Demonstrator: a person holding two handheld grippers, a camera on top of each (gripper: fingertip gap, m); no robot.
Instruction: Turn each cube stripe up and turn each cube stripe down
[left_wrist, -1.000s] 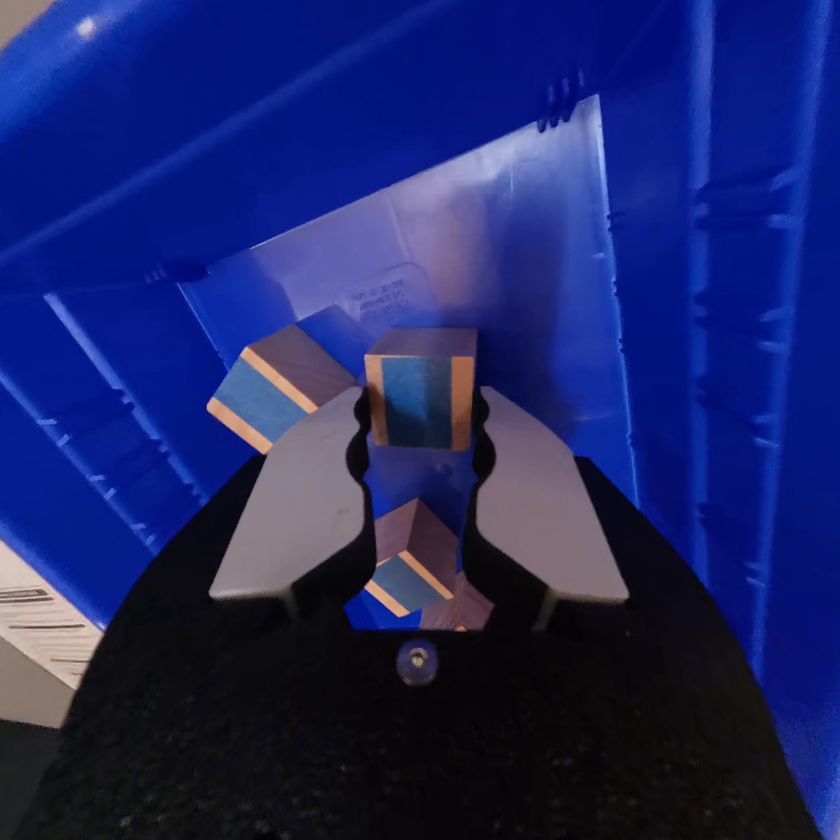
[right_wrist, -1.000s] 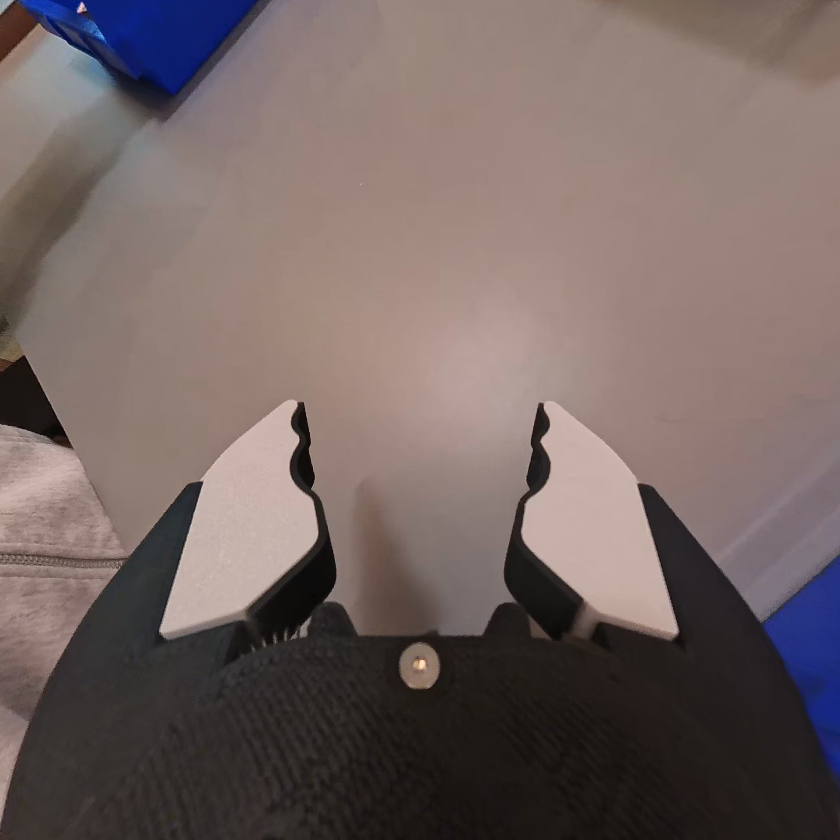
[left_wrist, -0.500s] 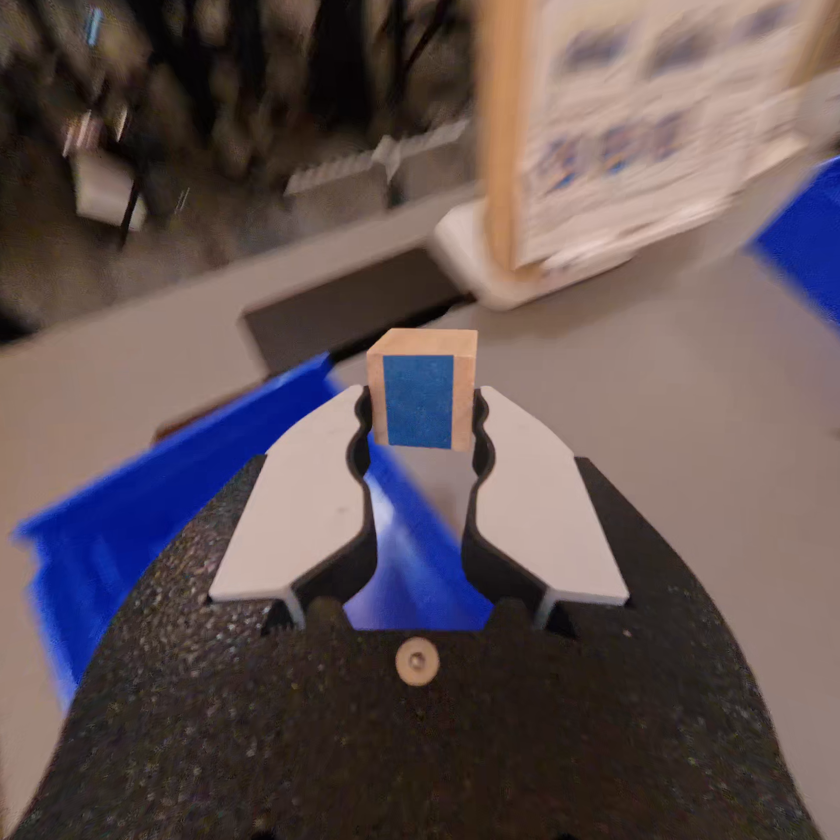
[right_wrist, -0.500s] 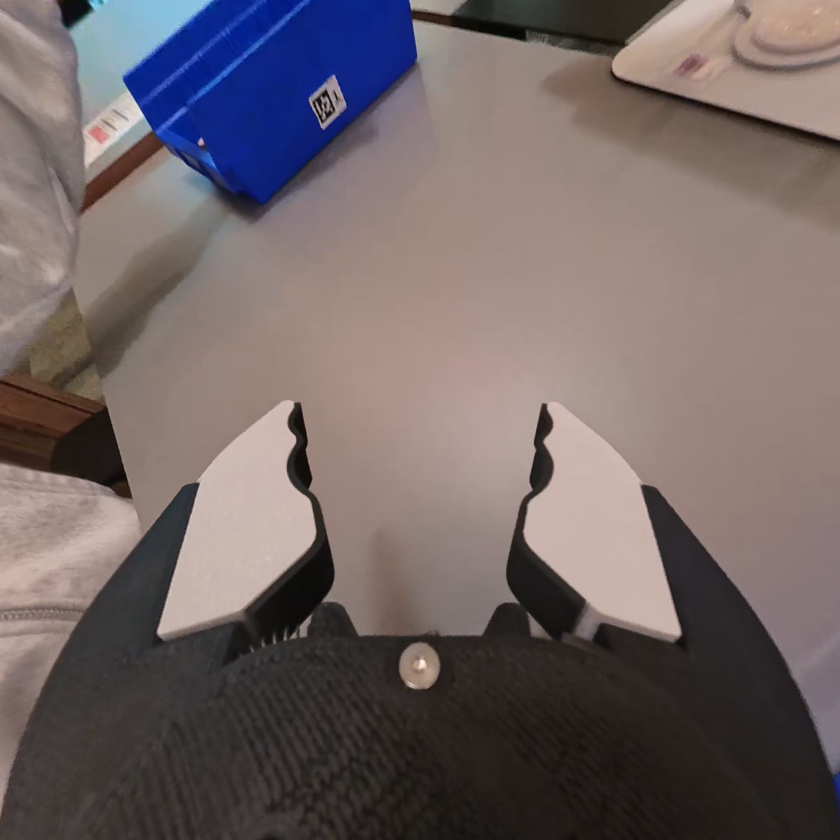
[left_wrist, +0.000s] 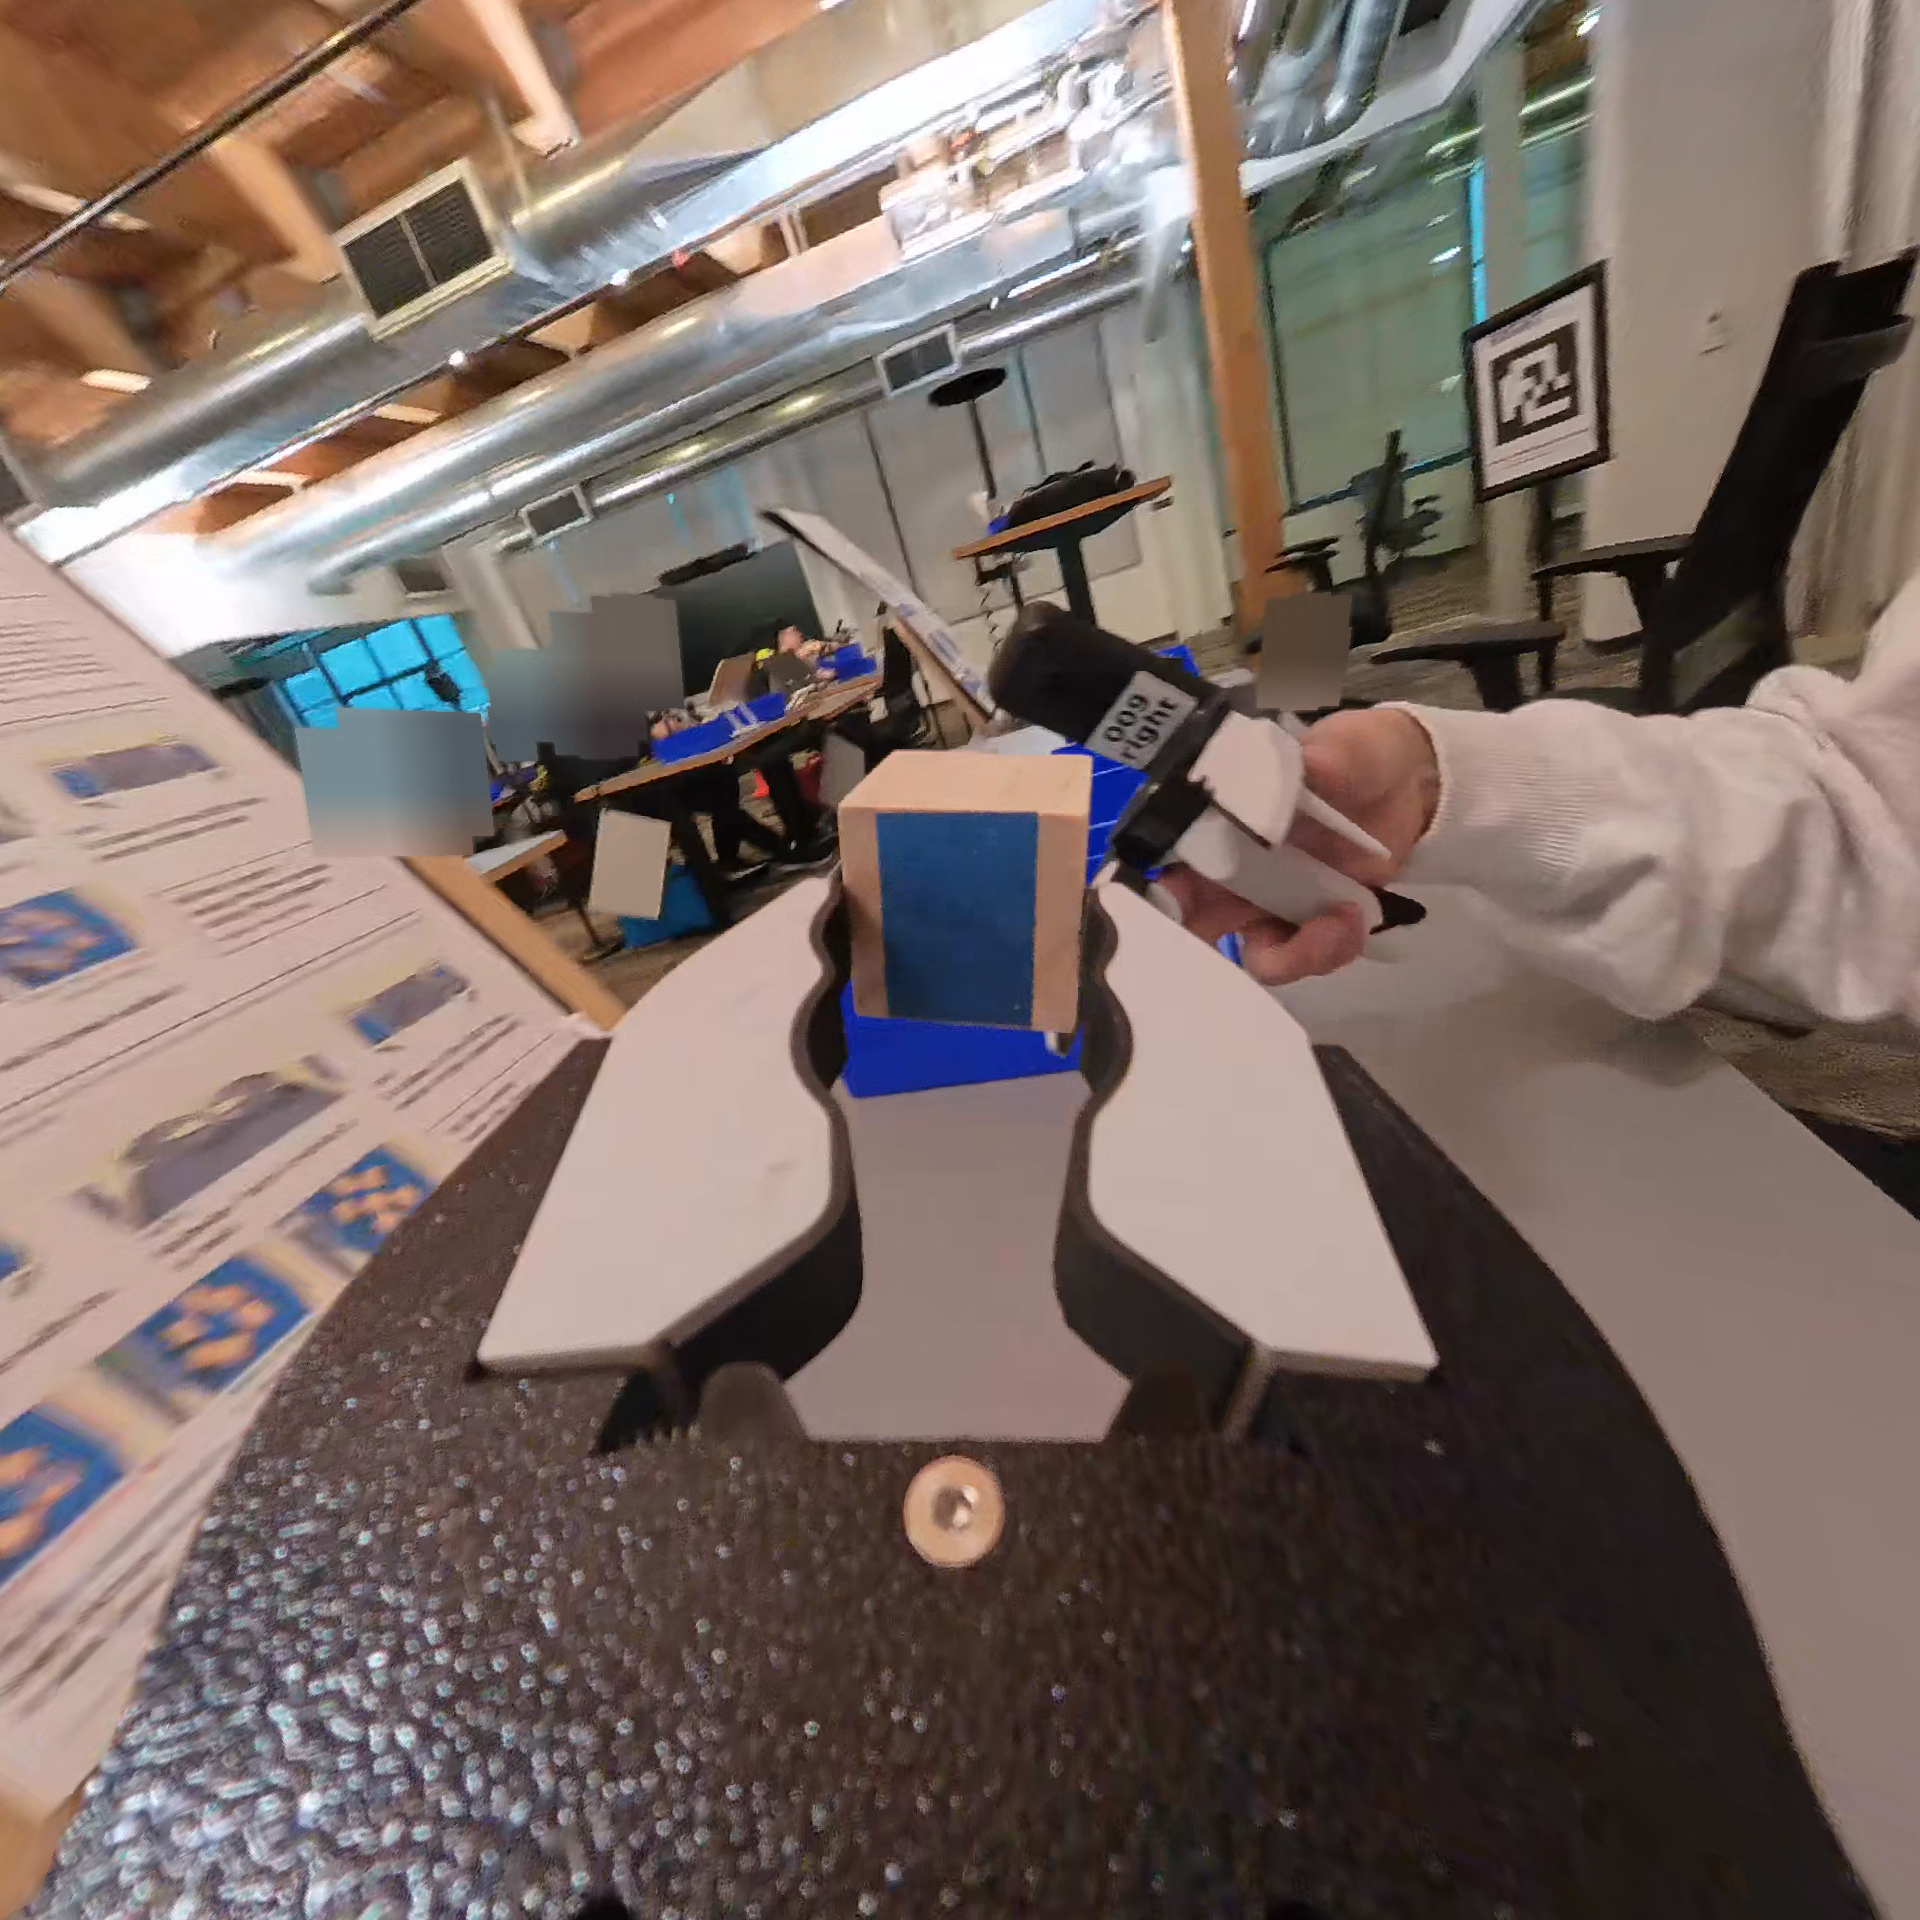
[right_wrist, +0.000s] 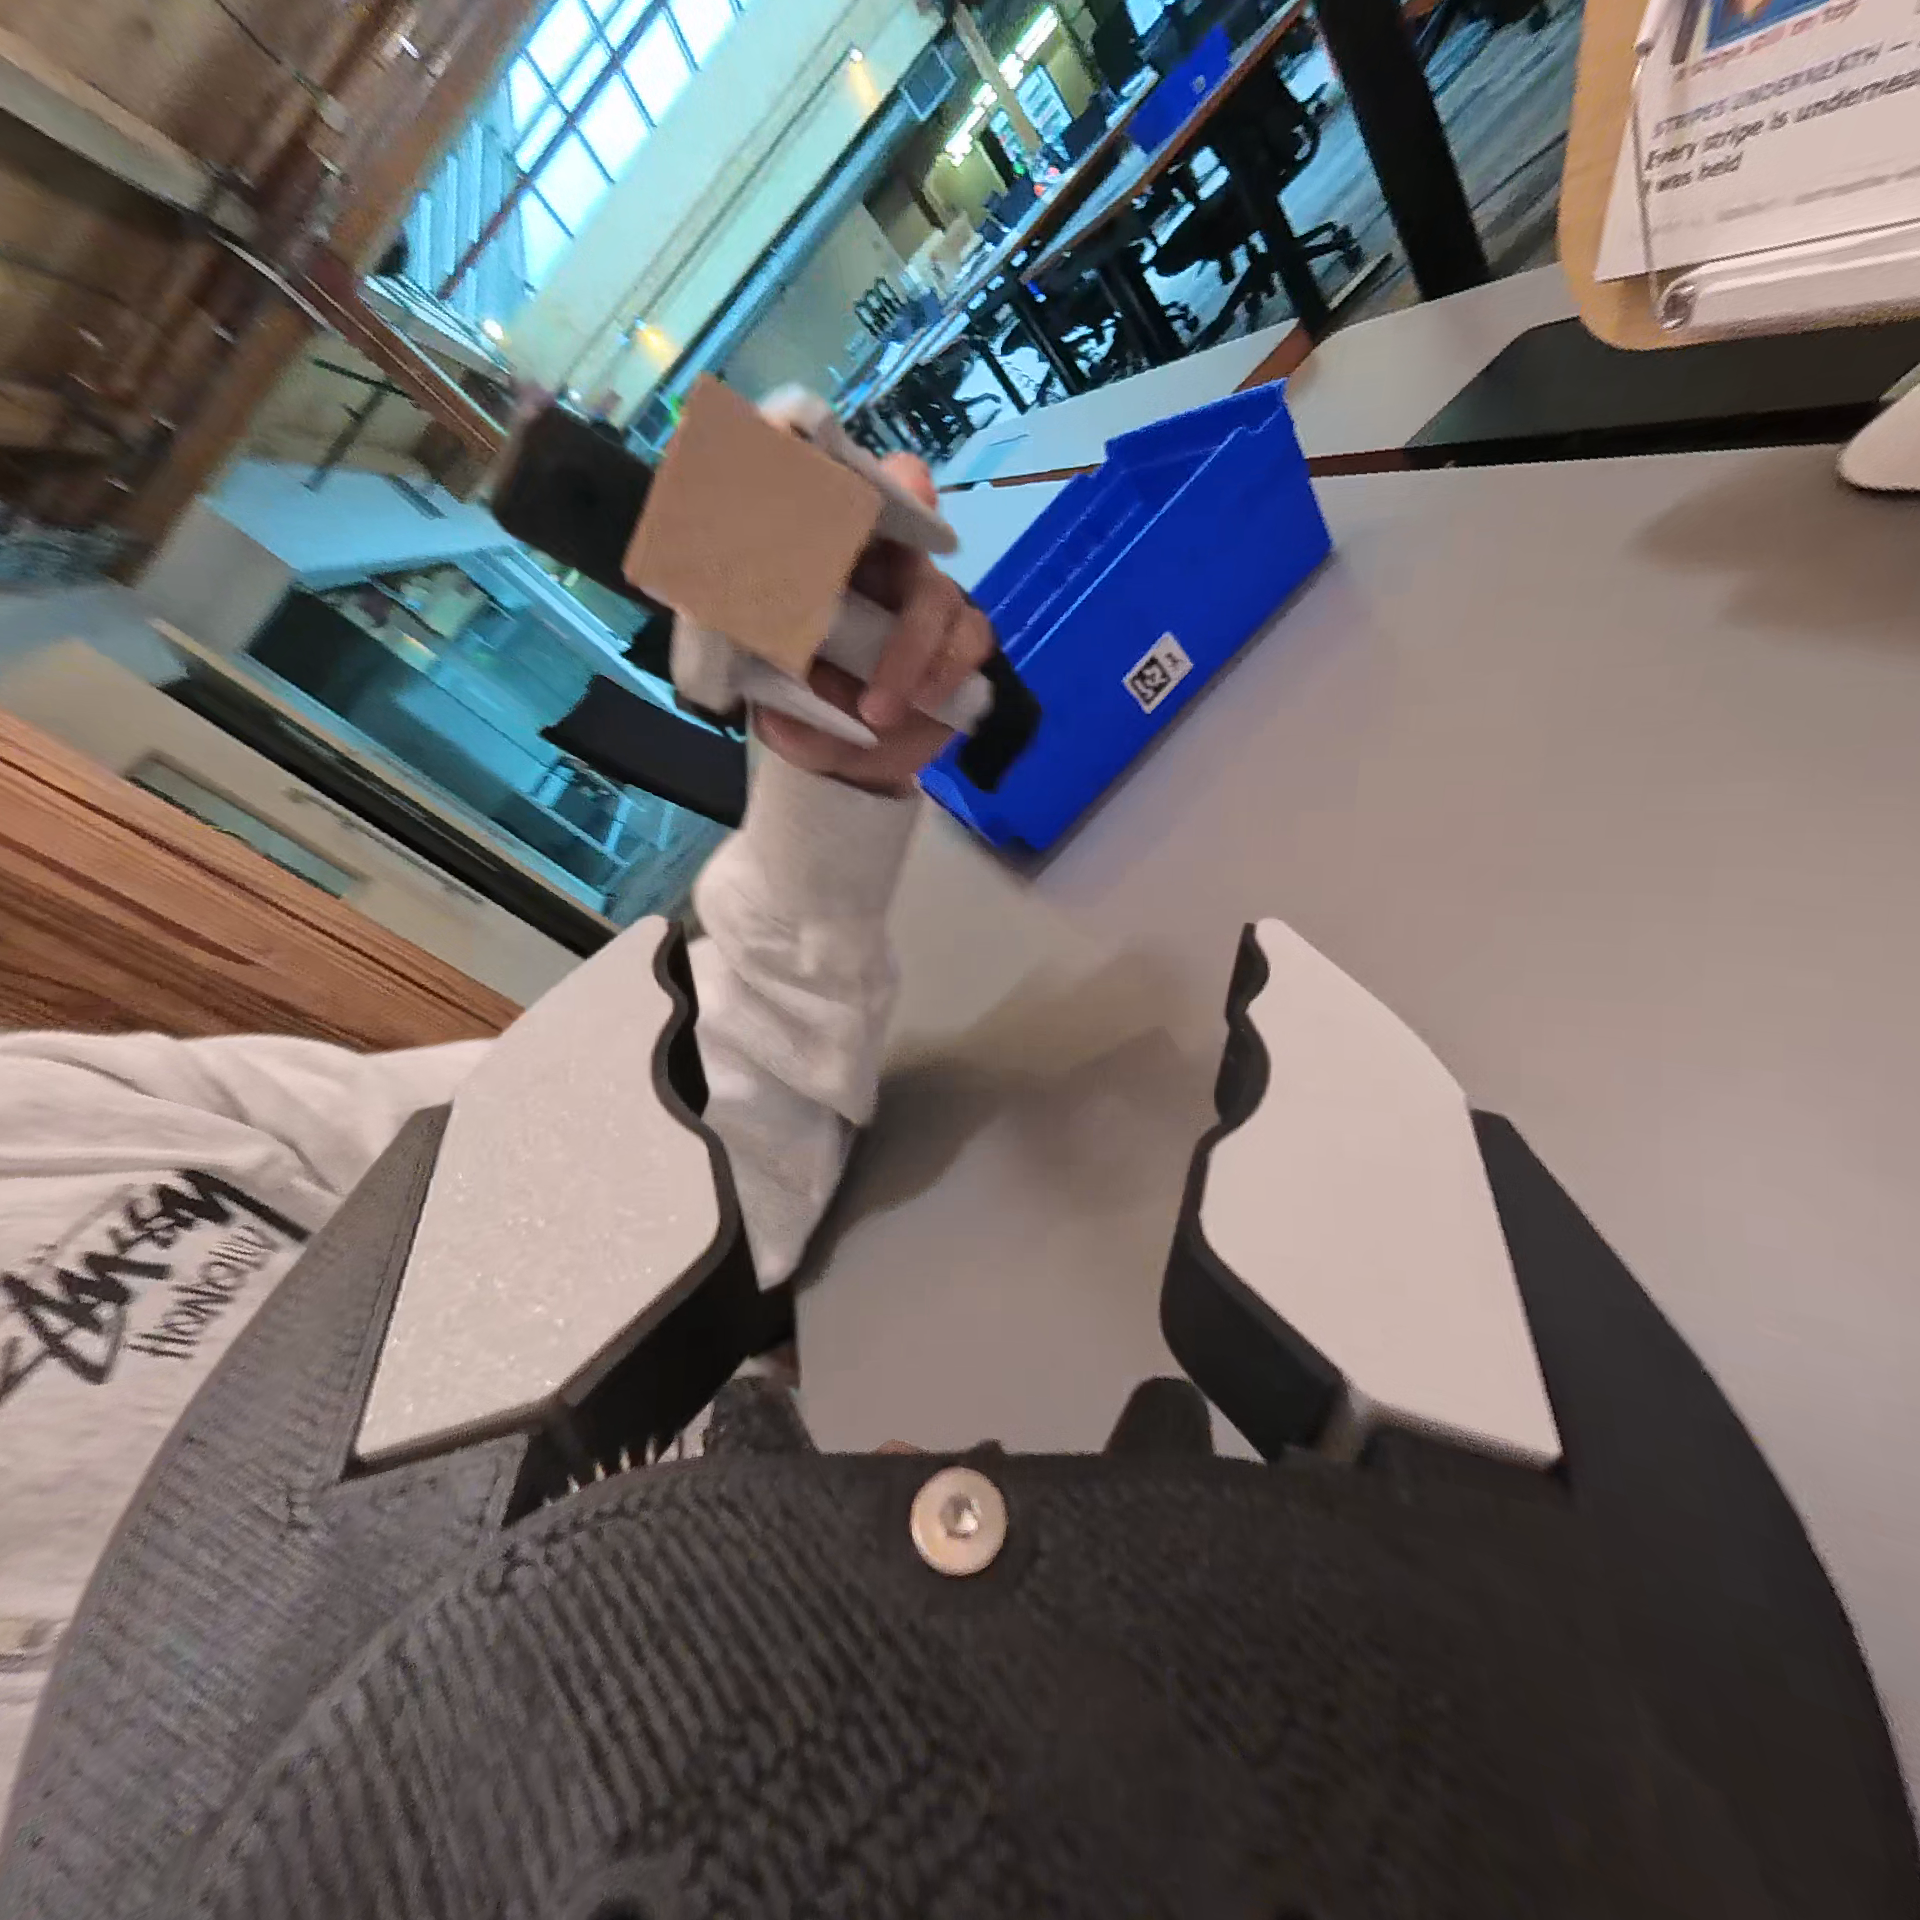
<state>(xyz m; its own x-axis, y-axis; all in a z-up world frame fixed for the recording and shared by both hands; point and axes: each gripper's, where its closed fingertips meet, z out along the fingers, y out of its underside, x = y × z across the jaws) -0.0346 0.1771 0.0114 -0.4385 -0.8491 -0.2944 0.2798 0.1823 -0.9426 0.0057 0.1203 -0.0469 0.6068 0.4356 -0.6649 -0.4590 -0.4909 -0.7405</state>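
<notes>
My left gripper (left_wrist: 961, 935) is shut on a wooden cube (left_wrist: 961, 894) and holds it up in the air above the grey table (left_wrist: 1558, 1195). The cube's blue stripe faces the left wrist camera. In the right wrist view the same cube (right_wrist: 753, 540) shows a plain wooden face, held high at the upper left by a hand (right_wrist: 894, 665). My right gripper (right_wrist: 961, 987) is open and empty above the table, pointing toward the cube. Its black body (left_wrist: 1132, 727) shows just right of the cube in the left wrist view.
A blue bin (right_wrist: 1143, 623) stands on the table beyond the held cube and also shows behind it in the left wrist view (left_wrist: 956, 1060). An instruction board (left_wrist: 208, 987) stands at the left. A white sleeve (right_wrist: 800, 1039) crosses the table's edge.
My left gripper has lifted the cube out of the blue bin and raised it high above the table. My right gripper has tilted up from the tabletop toward the cube, still open.
</notes>
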